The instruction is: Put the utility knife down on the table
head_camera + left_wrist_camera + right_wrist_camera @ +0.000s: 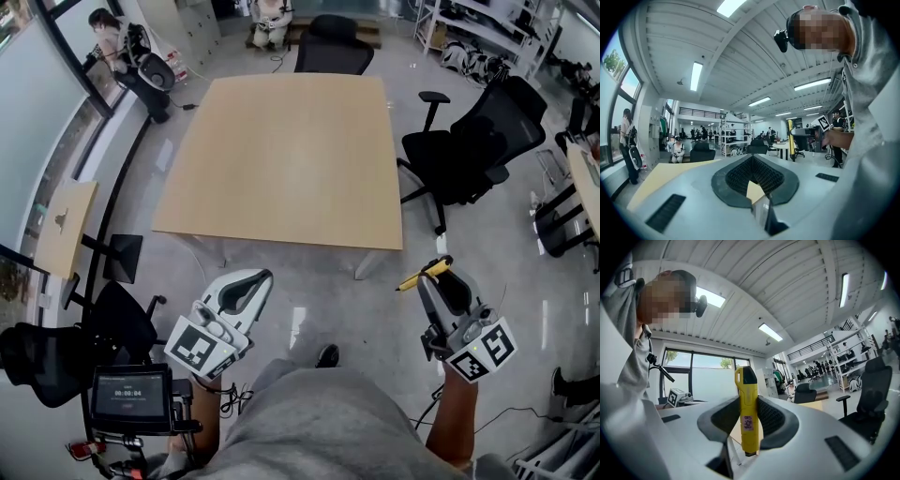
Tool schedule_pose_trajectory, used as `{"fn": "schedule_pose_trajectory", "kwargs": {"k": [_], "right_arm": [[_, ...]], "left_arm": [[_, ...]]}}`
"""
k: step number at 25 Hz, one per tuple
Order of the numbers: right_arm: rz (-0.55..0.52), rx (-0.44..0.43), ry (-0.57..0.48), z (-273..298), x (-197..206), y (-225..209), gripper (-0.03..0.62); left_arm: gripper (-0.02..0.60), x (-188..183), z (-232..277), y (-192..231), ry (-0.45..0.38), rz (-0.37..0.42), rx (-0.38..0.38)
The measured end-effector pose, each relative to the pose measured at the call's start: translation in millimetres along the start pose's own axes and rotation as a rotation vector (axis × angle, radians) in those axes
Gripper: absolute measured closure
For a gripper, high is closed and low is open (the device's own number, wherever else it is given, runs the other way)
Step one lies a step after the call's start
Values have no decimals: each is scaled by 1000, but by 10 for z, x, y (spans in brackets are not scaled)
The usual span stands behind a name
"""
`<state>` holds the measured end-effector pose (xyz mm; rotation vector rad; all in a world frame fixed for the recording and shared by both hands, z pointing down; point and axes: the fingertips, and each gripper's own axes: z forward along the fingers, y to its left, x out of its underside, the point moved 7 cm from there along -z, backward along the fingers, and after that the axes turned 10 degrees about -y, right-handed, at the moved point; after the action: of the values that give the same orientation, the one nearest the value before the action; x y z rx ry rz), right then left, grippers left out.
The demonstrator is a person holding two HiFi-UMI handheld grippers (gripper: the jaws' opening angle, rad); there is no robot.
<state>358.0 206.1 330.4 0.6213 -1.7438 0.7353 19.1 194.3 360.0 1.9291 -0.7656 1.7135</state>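
Note:
A yellow utility knife (748, 414) with a black tip stands between the jaws of my right gripper (749, 420), which is shut on it. In the head view the utility knife (424, 272) pokes out left of my right gripper (441, 279), held low over the floor short of the table's near edge. The bare wooden table (287, 157) lies ahead. My left gripper (246, 286) hangs at the lower left, also short of the table. In the left gripper view my left gripper (753, 177) is shut with nothing between its jaws.
Black office chairs stand at the table's right (473, 145) and far side (333, 45). A small side table (64, 225) and a stand with a screen (131, 397) are at the left. A person (110, 39) stands at the far left by the windows.

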Motion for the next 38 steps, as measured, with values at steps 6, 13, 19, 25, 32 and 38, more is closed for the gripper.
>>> {"fn": "schedule_pose_trajectory", "kwargs": {"k": [6, 13, 19, 25, 32, 38], "right_arm": [[22, 16, 10, -71, -48, -203, 477], [-15, 2, -26, -52, -266, -103, 477], [-46, 39, -71, -54, -313, -17, 477], [-64, 71, -89, 130, -298, 144, 477], [-74, 101, -83, 478, -186, 389, 477], [-72, 122, -68, 819, -31, 492, 477]], "left_arm": [[575, -86, 355, 42, 31, 38, 20], [575, -286, 490, 102, -26, 88, 43], [575, -361, 552, 199, -56, 145, 99], [575, -476, 483, 459, -87, 161, 124], [575, -496, 256, 873, -110, 145, 146], [575, -438, 127, 1279, -108, 131, 151]]}}
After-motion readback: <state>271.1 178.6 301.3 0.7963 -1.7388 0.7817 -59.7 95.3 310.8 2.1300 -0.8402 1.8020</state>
